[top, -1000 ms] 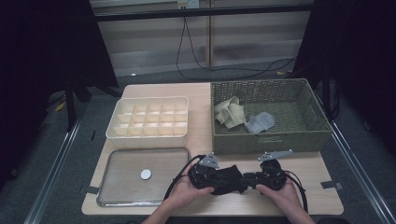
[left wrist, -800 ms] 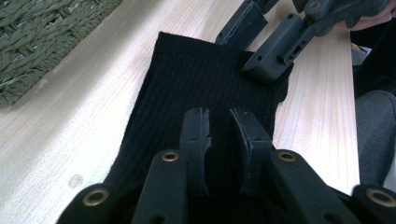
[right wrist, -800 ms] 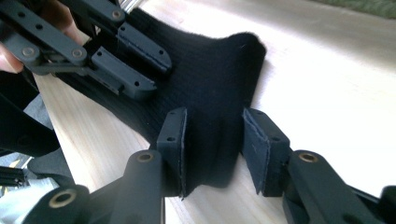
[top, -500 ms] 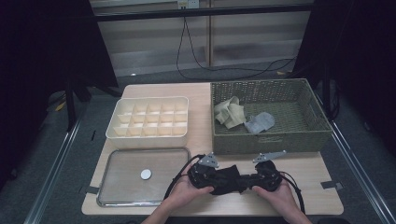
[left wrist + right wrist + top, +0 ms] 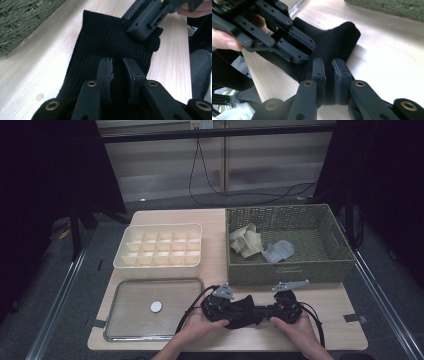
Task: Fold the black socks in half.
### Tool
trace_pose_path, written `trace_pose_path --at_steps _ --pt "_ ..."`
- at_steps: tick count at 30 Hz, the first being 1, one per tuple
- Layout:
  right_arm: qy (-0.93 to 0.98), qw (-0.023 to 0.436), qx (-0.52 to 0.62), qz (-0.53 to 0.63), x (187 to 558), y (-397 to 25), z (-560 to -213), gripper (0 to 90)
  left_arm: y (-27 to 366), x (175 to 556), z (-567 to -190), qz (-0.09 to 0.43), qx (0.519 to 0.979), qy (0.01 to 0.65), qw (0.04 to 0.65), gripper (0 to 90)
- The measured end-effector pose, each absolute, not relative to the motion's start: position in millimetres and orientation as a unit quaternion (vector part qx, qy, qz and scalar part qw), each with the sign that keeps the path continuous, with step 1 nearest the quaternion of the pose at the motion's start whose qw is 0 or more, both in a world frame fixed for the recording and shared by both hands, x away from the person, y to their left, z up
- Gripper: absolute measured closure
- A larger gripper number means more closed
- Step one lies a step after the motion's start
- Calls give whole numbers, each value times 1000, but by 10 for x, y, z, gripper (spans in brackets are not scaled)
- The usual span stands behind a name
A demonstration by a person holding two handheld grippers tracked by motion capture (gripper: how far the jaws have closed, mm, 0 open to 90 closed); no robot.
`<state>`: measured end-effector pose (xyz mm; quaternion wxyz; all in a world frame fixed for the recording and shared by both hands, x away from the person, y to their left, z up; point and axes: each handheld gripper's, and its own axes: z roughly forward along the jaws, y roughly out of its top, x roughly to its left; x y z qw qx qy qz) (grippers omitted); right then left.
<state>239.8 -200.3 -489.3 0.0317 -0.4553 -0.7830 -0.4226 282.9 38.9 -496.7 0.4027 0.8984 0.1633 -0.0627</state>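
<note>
No writing is readable anywhere. I pinch one black sock (image 5: 245,312) with both my left fingers (image 5: 108,72) and right fingers (image 5: 342,72), narrow on its fabric, on the worktop (image 5: 215,220) just before the one wicker basket (image 5: 300,270), which holds two cloths.

Light wooden table (image 5: 215,222), seen from above. Far left: a cream compartment tray (image 5: 160,251), its cells in 3 rows. Far right: a green woven basket (image 5: 287,270), standing just beside the tray. Near left: a shallow metal-rimmed tray (image 5: 125,296), directly in front of the compartment tray. Near edge, centre right: 1 black sock (image 5: 245,312) lying flat on the bare wood, in front of the basket.
</note>
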Motion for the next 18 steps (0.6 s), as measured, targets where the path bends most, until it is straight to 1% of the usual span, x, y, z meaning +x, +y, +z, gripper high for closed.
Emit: trace_pose_path --at_steps 7,14,18 --pt "-776 31 -445 -446 2390 -1983 -4827 819 388 2827 -4965 -62 899 163 402 762" --pt "-765 48 -447 -461 2414 -1987 -4818 823 401 2837 -4958 -62 899 158 404 756" --pt "-763 47 -450 -462 2424 -2031 -4821 823 453 2832 -4914 -57 897 158 410 706"
